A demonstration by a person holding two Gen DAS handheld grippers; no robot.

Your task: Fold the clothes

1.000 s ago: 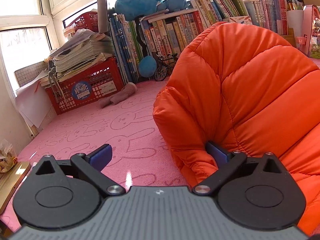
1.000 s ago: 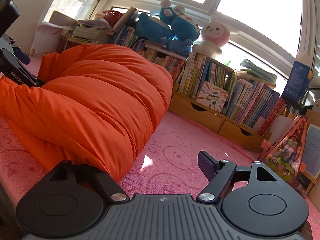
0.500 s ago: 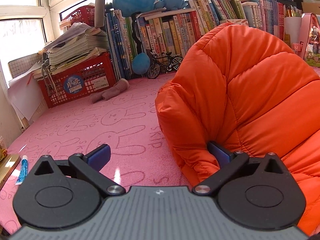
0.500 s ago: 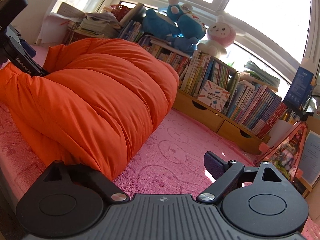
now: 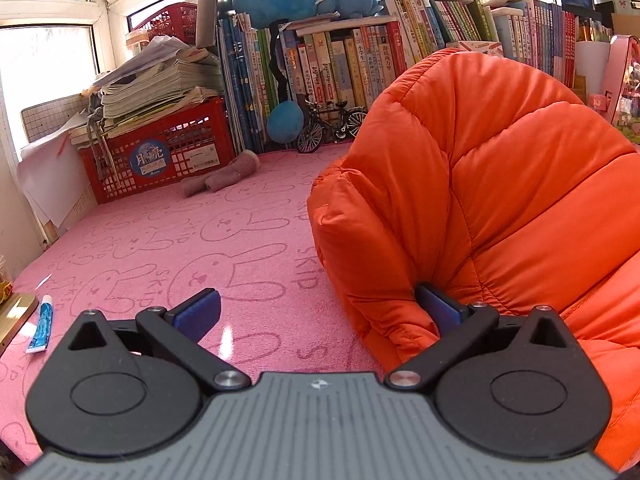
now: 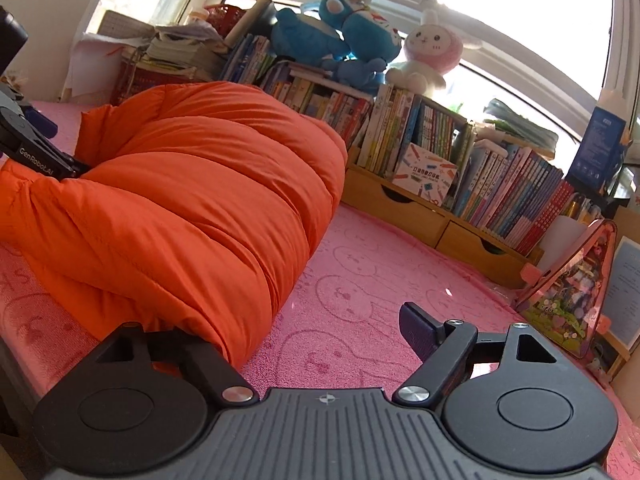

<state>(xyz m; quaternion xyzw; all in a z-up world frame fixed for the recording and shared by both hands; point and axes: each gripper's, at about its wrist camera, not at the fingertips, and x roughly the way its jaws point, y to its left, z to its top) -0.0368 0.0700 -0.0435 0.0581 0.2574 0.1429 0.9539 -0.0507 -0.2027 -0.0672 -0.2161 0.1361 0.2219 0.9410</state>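
Observation:
A puffy orange down jacket [image 5: 500, 184] lies bunched on the pink bunny-print cloth [image 5: 192, 248]. My left gripper [image 5: 316, 306] is open at the jacket's near left edge. Its right finger [image 5: 438, 308] is tucked into a fold and its left finger [image 5: 198, 312] hangs over bare cloth. In the right wrist view the jacket [image 6: 208, 192] fills the left half, and the left gripper [image 6: 36, 148] shows at its far side. My right gripper [image 6: 304, 332] has its jaws closing. Its left finger is hidden under the jacket's hem, and its right finger [image 6: 420, 328] is over the cloth.
A red basket [image 5: 160, 156] stacked with papers stands at the back left. Rows of books [image 5: 340, 60], a model bicycle [image 5: 332, 128] and plush toys [image 6: 360, 44] line the back. A grey roll [image 5: 222, 174] and a small tube [image 5: 42, 328] lie on the cloth. A pink triangular bag [image 6: 576, 288] stands at the right.
The left view has tilted slightly, bringing the small tube into sight at the lower left. The right gripper's free finger moved outward a little, then back in. The jacket has stayed put.

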